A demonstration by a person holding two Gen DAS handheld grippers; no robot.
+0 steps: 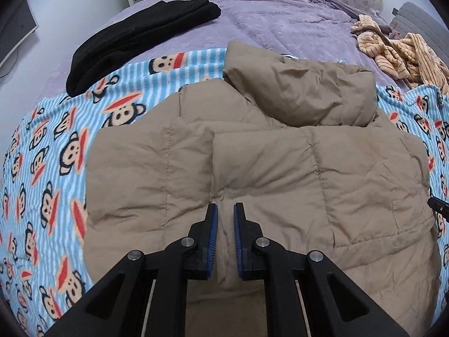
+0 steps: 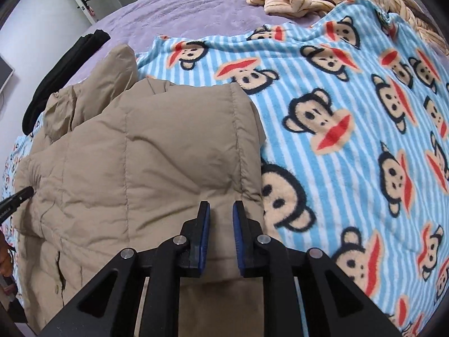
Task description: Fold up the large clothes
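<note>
The tan jacket (image 1: 252,168) lies folded on the monkey blanket (image 1: 50,168). Left claw (image 1: 226,210) is closed over it, gripping nothing. Right claw (image 2: 221,207), barely parted, pinches the jacket's right edge.

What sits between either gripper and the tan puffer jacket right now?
Nothing visible. The left gripper and right gripper both sit directly over the tan puffer jacket, with only its own fabric beneath them.
</note>
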